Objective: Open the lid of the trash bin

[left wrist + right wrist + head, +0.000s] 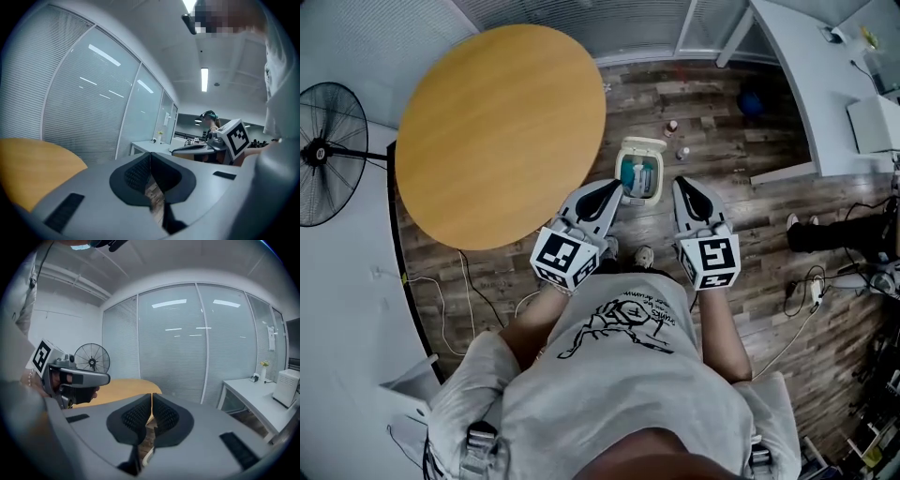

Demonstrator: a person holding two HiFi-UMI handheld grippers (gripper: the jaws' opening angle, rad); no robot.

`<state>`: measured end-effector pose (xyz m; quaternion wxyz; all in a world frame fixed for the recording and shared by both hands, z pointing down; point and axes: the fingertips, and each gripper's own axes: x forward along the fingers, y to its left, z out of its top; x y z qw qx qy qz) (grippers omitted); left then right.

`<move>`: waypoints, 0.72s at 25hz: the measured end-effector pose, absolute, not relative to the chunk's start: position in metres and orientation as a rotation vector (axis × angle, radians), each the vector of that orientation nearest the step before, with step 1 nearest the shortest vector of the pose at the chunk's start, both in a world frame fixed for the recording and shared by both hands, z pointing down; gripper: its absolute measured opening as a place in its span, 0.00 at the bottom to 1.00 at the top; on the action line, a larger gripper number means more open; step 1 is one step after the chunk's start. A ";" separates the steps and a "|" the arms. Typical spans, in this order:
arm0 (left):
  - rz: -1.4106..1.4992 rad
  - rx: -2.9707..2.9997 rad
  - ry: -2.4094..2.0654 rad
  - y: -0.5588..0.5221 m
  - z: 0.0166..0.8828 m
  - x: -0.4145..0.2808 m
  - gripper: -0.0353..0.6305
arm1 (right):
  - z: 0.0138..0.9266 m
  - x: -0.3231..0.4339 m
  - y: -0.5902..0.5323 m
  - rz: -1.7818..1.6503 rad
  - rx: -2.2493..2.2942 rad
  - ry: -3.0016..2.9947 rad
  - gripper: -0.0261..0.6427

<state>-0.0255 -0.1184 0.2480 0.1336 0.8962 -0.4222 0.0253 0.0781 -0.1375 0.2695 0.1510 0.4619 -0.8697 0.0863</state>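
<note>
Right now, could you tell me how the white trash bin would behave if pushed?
The trash bin looks small and plastic, so probably light; it may slide on the smooth wood floor. Its walls seem stiff.

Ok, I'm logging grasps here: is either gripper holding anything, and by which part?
Nothing is held. The left gripper and the right gripper both have jaws together with nothing between them.

An office. Beyond the jaws stand glass partitions with blinds (173, 343), with a white desk (255, 392) right of them, a round wooden table (502, 131) and a pedestal fan (92, 359) left, and a ceiling strip light (204, 79) above.
</note>
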 end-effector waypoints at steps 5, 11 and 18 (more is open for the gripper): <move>0.022 2.650 -1.263 -0.116 0.207 -0.032 0.08 | 0.228 0.080 -0.132 0.190 1.354 -2.536 0.06; -0.010 2.696 -1.262 -0.111 0.171 -0.034 0.08 | 0.191 0.076 -0.125 0.162 1.354 -2.579 0.06; -0.050 2.731 -1.255 -0.099 0.139 -0.030 0.08 | 0.157 0.078 -0.115 0.122 1.348 -2.638 0.06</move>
